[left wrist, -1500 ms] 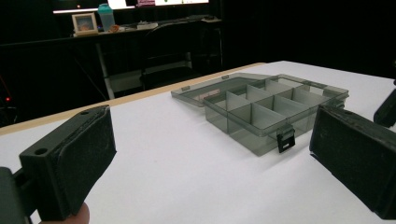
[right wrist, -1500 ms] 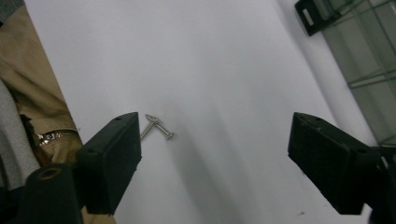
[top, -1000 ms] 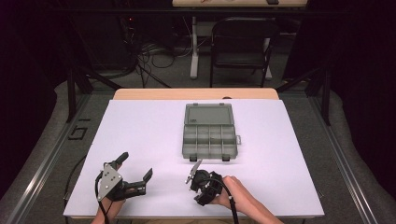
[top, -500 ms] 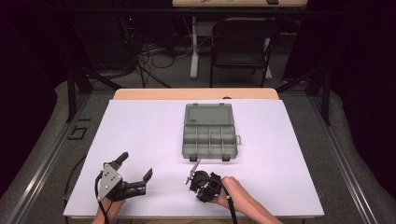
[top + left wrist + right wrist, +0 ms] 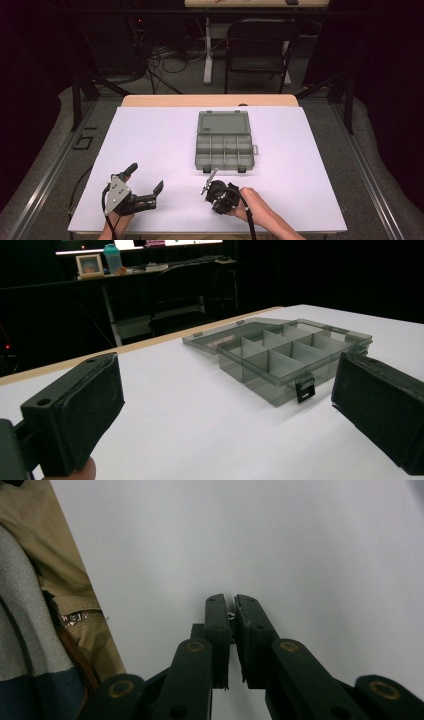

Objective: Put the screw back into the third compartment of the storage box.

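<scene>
The right tongs (image 5: 209, 181) have just closed, pinching a tiny metallic part (image 5: 231, 615) at their tips; the left tongs (image 5: 145, 184) stand wide and empty. The open compartment box (image 5: 224, 147) lies on the bench (image 5: 150, 140) at 12 o'clock from the right tongs, the nearer pair, its long axis running 9 to 3.

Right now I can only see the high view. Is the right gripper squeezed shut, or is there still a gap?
Observer: The right gripper view shows the right gripper with its fingers shut. A tiny pale speck sits between the tips, too small to name.
Operator: What's underneath it?
Observer: The tips point at bare white table.
Operator: What is the left gripper looking at?
Observer: The left gripper has its fingers wide open and faces the open grey box. A black latch hangs on the box's near wall.
</scene>
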Demonstrator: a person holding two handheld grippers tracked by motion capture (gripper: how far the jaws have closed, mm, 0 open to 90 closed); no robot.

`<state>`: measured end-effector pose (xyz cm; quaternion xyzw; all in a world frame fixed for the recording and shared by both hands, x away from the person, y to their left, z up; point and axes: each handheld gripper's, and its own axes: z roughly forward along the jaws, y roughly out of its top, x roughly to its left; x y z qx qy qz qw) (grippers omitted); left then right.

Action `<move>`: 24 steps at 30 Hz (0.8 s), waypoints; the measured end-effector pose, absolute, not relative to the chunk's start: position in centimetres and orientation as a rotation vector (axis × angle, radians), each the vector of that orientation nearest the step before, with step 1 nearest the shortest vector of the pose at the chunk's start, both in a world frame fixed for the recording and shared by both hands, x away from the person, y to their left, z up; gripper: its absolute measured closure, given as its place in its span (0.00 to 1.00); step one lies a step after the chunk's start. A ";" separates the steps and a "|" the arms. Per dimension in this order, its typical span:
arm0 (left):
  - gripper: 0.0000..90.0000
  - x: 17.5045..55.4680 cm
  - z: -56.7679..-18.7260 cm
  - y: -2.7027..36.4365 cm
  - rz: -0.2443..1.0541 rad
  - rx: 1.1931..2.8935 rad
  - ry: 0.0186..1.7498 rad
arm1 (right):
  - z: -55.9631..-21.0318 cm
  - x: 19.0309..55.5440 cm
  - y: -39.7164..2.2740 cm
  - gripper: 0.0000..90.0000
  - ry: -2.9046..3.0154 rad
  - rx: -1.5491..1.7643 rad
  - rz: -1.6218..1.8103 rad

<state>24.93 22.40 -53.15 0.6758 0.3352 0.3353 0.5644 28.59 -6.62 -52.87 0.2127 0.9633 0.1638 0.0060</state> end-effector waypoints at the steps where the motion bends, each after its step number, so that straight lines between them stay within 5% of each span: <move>1: 0.00 24.9 -53.2 22.4 0.789 1.589 0.791 | -52.9 28.6 -6.6 0.94 3.015 0.666 0.517; 24: 0.00 24.9 -53.2 22.4 0.789 1.596 0.791 | -51.0 29.7 -8.3 0.94 2.973 0.722 0.527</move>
